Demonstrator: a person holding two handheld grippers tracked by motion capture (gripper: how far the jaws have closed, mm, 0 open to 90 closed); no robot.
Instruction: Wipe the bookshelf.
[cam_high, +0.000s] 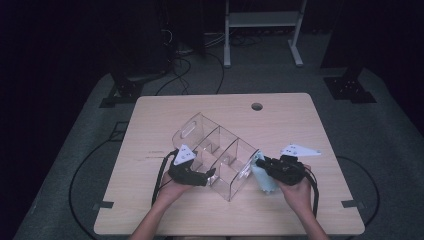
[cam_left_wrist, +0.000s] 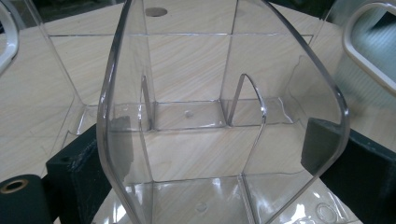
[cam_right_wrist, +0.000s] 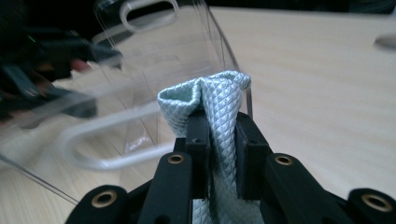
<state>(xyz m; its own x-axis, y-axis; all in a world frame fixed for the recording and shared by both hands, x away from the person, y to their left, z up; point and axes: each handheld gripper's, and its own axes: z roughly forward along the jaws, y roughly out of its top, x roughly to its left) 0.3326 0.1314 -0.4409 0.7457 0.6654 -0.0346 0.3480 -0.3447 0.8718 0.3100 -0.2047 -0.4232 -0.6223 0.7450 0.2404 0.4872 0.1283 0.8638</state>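
A clear plastic organizer (cam_high: 220, 150) with several compartments sits tilted at the middle of the wooden table (cam_high: 290, 125). My left gripper (cam_high: 211, 175) holds its near-left end. In the left gripper view the jaws (cam_left_wrist: 210, 177) stand wide apart against the organizer's (cam_left_wrist: 187, 154) clear walls. My right gripper (cam_high: 260, 162) is shut on a pale blue quilted cloth (cam_high: 265, 181), right beside the organizer's near-right end. In the right gripper view the cloth (cam_right_wrist: 210, 98) bunches up between the jaws (cam_right_wrist: 219, 135), with the organizer's handle slot (cam_right_wrist: 140, 60) just beyond it.
A round cable hole (cam_high: 257, 106) lies near the table's far edge. The other hand's gripper (cam_right_wrist: 51, 60) appears blurred through the plastic. Cables trail from both grippers towards the front edge. A metal frame (cam_high: 262, 20) and floor cables stand beyond the table.
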